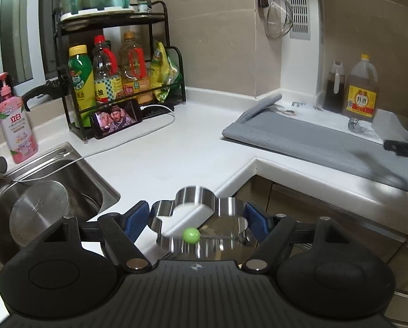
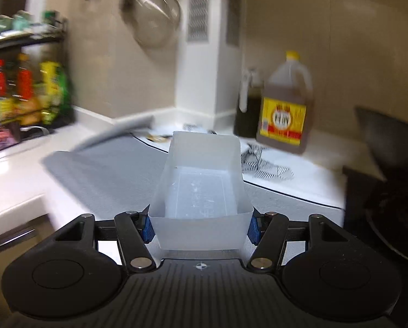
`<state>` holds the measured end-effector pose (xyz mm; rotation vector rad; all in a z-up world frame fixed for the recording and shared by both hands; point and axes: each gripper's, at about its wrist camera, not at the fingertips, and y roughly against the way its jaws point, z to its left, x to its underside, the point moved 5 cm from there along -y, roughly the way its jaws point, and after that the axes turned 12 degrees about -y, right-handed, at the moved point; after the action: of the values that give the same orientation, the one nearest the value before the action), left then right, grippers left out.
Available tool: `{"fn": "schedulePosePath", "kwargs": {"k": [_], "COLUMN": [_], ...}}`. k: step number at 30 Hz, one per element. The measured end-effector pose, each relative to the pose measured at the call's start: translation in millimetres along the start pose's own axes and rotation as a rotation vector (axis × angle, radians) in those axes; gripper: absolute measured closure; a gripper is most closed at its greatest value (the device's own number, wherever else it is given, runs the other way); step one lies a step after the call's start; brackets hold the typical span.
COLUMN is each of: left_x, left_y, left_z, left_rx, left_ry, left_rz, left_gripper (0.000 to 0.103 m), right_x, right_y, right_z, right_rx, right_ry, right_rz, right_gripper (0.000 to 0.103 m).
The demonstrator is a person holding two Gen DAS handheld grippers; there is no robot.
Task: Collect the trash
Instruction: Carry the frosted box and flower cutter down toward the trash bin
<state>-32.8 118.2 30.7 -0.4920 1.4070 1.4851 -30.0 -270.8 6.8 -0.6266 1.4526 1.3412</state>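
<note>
The left hand-held gripper (image 1: pixel 197 220) grips a steel mould (image 1: pixel 201 218) over the counter (image 1: pixel 176 147) edge beside the sink (image 1: pixel 67 169), while the right hand-held gripper (image 2: pixel 200 225) clamps a plastic tub (image 2: pixel 201 183) above the grey mat (image 2: pixel 108 172), near the jug (image 2: pixel 286 106).

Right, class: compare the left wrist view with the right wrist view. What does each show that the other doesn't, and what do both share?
Left wrist only: the steel sink, pink soap bottle, propped phone, and a shiny flower-shaped metal ring with a green ball, clamped in the left gripper.
Right wrist only: a translucent white plastic tub clamped in the right gripper.
Both: grey mat, yellow-labelled brown jug, hanging strainer, condiment rack.
</note>
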Motion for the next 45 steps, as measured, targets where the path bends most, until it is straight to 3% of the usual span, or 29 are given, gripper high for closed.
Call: {"fn": "schedulePosePath", "kwargs": {"k": [5, 10, 18, 22, 28, 45], "left_x": [4, 11, 57, 73, 74, 79], "left_y": [-4, 14, 23, 11, 8, -9], "left_z": [-16, -27, -42, -47, -52, -58], "left_rx": [0.061, 0.087, 0.092, 0.105, 0.095, 0.119], "left_ry": [0.027, -0.019, -0.093, -0.078, -0.111, -0.111], "left_rz": [0.009, -0.004, 0.1, 0.171, 0.18, 0.236], "left_gripper": [0.023, 0.023, 0.023, 0.023, 0.023, 0.022], "right_x": [26, 54, 127, 150, 150, 155], "right_y": [41, 84, 104, 105, 113, 102], "right_z": [2, 27, 70, 87, 101, 100], "right_rx": [-0.025, -0.139, -0.238, -0.263, -0.267, -0.257], "right_ry": [-0.016, 0.004, 0.077, 0.092, 0.173, 0.183], "right_rz": [0.046, 0.104, 0.303, 0.369, 0.322, 0.369], "right_gripper": [0.04, 0.04, 0.04, 0.04, 0.04, 0.04]}}
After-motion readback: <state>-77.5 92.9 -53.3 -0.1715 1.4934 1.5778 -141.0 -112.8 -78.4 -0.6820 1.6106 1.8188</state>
